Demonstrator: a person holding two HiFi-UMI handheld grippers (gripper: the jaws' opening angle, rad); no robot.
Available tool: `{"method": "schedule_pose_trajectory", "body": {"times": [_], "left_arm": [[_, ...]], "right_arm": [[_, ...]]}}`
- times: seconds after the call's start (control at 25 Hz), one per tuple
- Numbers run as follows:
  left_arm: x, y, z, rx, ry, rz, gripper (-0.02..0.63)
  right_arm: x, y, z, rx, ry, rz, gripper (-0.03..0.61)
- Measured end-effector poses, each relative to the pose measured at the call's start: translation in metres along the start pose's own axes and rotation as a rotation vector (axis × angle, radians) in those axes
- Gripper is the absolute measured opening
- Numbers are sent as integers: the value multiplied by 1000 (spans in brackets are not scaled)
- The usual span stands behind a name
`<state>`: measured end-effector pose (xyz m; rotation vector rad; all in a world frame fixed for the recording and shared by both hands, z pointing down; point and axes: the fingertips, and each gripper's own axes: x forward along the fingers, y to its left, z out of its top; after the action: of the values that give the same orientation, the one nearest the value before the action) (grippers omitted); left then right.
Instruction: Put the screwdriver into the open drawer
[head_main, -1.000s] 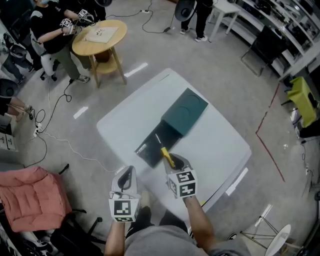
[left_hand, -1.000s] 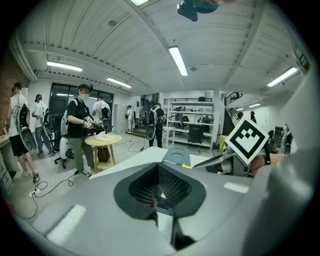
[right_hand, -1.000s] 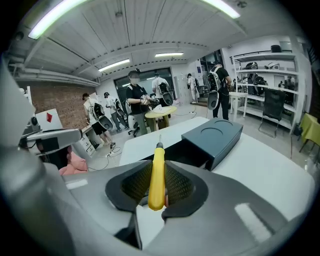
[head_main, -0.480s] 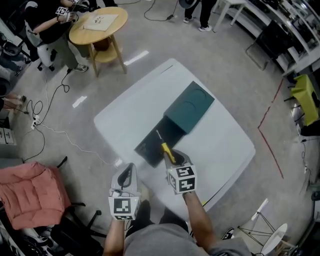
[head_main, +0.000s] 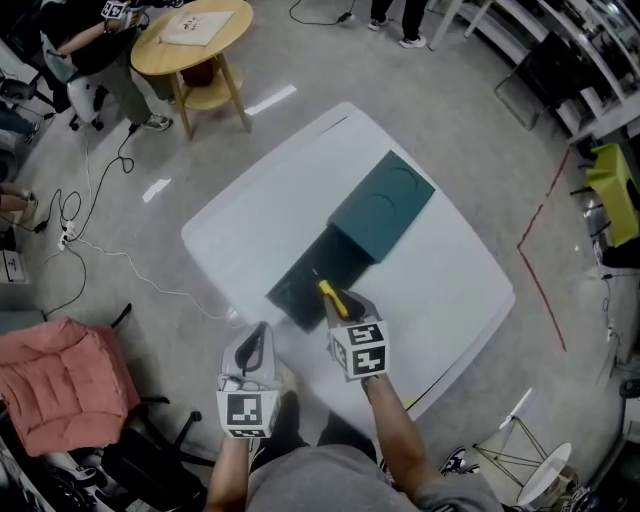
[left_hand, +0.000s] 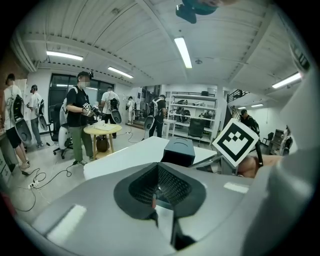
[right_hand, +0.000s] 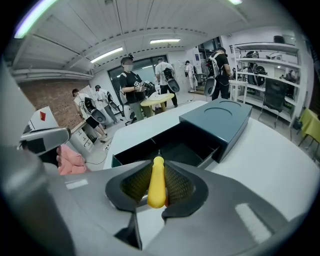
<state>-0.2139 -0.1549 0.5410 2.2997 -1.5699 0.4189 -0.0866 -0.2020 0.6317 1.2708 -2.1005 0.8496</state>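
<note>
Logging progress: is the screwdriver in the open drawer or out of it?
Out. The right gripper is shut on the screwdriver, by its yellow handle, tip aimed at the drawer ahead.

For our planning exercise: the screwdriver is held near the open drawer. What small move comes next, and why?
Probably ease the right gripper forward and down into the drawer before releasing: its jaws grip the screwdriver by the yellow handle, which hangs above the drawer's near edge.
</note>
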Motion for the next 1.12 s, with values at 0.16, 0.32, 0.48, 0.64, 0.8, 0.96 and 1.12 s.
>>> {"method": "schedule_pose_trajectory", "body": {"times": [0.16, 0.32, 0.48, 0.64, 0.8, 0.96, 1.12], "left_arm": [[0, 4, -5, -6, 9, 9, 11], [0, 6, -9, -12, 16, 13, 12], [0, 6, -12, -14, 20, 12, 12], [1, 6, -14, -20, 24, 15, 11], [2, 7, -15, -21, 27, 16, 12], [2, 5, -16, -19, 27, 12, 12], [3, 6, -15, -20, 27, 14, 12]], "right_arm": [[6, 2, -1, -19, 7, -10, 83], [12, 5, -2, -35, 20, -7, 83], [15, 6, -6, -41, 29, -11, 83], [16, 4, -8, -37, 33, -9, 84], [17, 7, -8, -11, 25, 12, 87], [18, 16, -9, -4, 24, 35, 93], [19, 21, -7, -5, 18, 52, 97]]}}
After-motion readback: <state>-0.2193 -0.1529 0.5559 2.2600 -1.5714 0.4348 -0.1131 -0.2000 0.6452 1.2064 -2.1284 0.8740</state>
